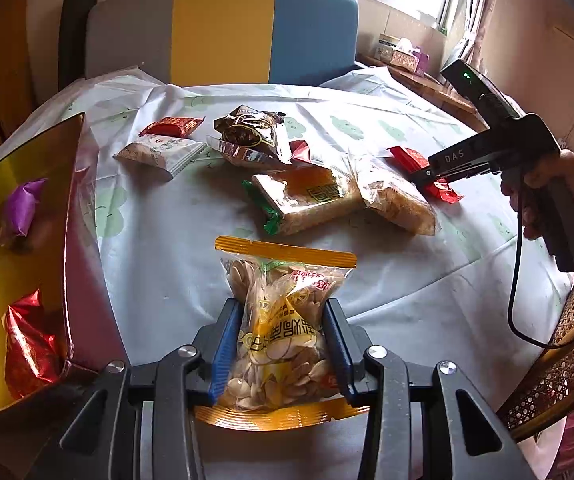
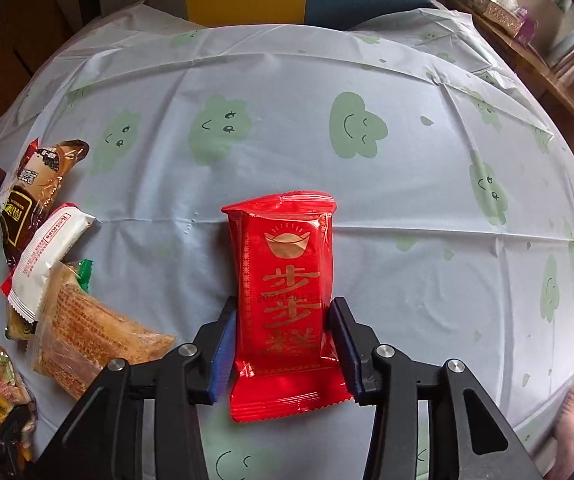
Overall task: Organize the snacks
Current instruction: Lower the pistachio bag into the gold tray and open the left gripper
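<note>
Two light, crinkly packets: left gripper (image 1: 283, 344) jaws pinch seed bag (image 1: 283, 320) mid-body; right gripper (image 2: 283, 344) jaws flank slippery red packet (image 2: 287, 280), contact unclear.

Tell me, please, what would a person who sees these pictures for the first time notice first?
First, the two held snacks: the left gripper is shut on a clear bag of seeds with orange ends, and the right gripper sits around a bright red packet with gold characters. Behind the seeds, a loose heap of other snack packets lies on the pale tablecloth printed with green smiling clouds. At the left edge, a shiny gold box already holds a purple candy.
</note>
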`<state>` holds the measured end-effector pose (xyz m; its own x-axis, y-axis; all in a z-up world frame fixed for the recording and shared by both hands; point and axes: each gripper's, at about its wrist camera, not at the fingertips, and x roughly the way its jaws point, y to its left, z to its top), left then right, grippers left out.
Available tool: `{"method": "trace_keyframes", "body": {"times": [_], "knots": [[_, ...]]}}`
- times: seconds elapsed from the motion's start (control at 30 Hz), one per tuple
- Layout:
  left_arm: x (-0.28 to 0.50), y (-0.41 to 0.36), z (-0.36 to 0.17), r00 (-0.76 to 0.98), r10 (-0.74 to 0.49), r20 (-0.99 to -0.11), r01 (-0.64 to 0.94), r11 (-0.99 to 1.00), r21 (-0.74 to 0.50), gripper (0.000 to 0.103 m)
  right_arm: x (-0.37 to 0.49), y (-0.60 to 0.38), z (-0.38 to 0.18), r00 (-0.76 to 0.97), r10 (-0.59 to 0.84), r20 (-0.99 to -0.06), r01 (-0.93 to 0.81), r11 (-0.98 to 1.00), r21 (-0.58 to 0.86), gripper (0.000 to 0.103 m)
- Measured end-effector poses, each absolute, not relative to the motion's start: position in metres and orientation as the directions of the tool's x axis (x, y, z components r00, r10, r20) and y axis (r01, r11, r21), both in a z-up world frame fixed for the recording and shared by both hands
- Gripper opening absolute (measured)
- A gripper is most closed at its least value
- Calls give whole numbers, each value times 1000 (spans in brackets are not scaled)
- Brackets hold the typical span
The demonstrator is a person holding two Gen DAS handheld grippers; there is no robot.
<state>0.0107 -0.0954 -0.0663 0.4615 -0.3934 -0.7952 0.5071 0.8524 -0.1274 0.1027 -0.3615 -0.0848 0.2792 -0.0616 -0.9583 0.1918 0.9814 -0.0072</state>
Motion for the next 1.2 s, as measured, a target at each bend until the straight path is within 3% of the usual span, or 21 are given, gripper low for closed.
{"method": "trace_keyframes", "body": {"times": [0.33, 0.57, 0.83, 1.2], "knots": [[7, -81, -15, 488, -503, -713, 519, 824, -226, 37, 103, -360, -84, 282, -72, -957, 190, 982, -18, 48], [35, -19, 20, 586, -474, -657, 342, 880, -330, 37, 101, -356, -87, 285, -81, -955, 184, 982, -28, 48], [79, 62, -1, 599, -336, -726, 22, 914, -405, 37, 101, -353, -85, 286, -93, -954, 181, 983, -42, 48], [112, 84, -27, 567, -235, -789, -88, 936, -342, 39, 101, -351, -85, 286, -101, -953, 174, 983, -52, 48]]}}
